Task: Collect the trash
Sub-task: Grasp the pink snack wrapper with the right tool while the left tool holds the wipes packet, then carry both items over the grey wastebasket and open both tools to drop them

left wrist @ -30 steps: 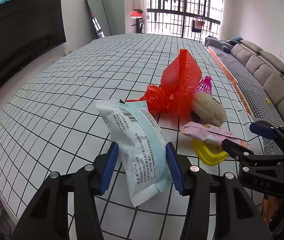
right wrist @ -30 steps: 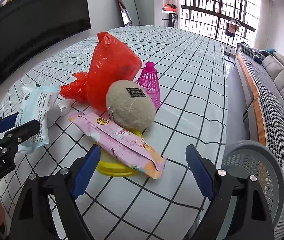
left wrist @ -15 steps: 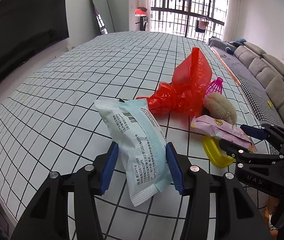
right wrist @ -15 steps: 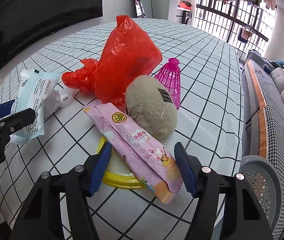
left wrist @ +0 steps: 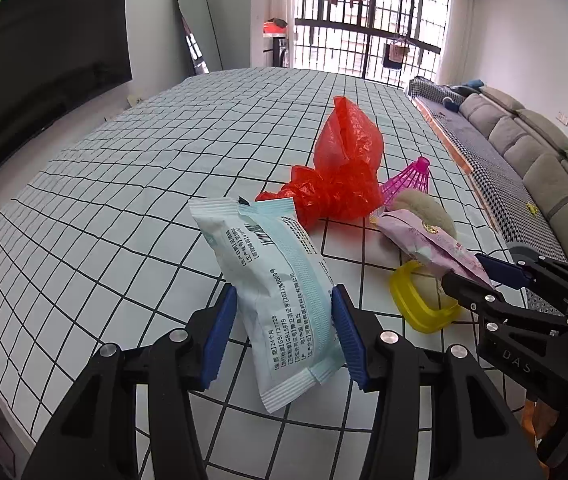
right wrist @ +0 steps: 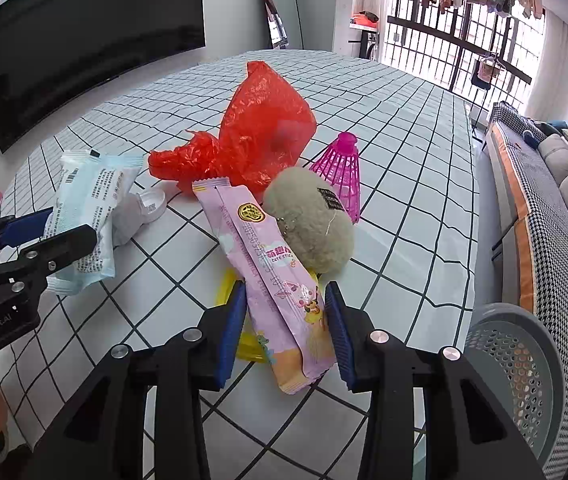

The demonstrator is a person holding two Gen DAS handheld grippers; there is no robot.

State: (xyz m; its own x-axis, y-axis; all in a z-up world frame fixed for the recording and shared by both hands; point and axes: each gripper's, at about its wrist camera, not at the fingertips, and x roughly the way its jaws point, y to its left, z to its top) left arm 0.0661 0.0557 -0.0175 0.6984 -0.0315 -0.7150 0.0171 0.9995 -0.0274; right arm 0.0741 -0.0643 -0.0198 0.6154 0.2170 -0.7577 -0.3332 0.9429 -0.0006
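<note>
My left gripper (left wrist: 281, 336) is shut on a pale blue-and-white wrapper pack (left wrist: 273, 280) and holds it upright above the checked table; it also shows in the right wrist view (right wrist: 87, 204). My right gripper (right wrist: 286, 334) is shut on the lower end of a pink snack wrapper (right wrist: 267, 268), which also shows in the left wrist view (left wrist: 428, 240). The wrapper lies over a yellow ring (left wrist: 416, 300) and against a beige plush ball (right wrist: 312, 220). A crumpled red plastic bag (right wrist: 255, 140) lies behind them.
A pink shuttlecock (right wrist: 342, 170) stands right of the red bag. A white bottle cap (right wrist: 151, 206) lies by the blue pack. A grey perforated bin (right wrist: 524, 364) sits below the table's right edge. A sofa (left wrist: 532, 160) runs along the right wall.
My right gripper moved forward and closed on the pink snack wrapper, lifting its near end. My left gripper kept hold of the blue pack and shifted slightly.
</note>
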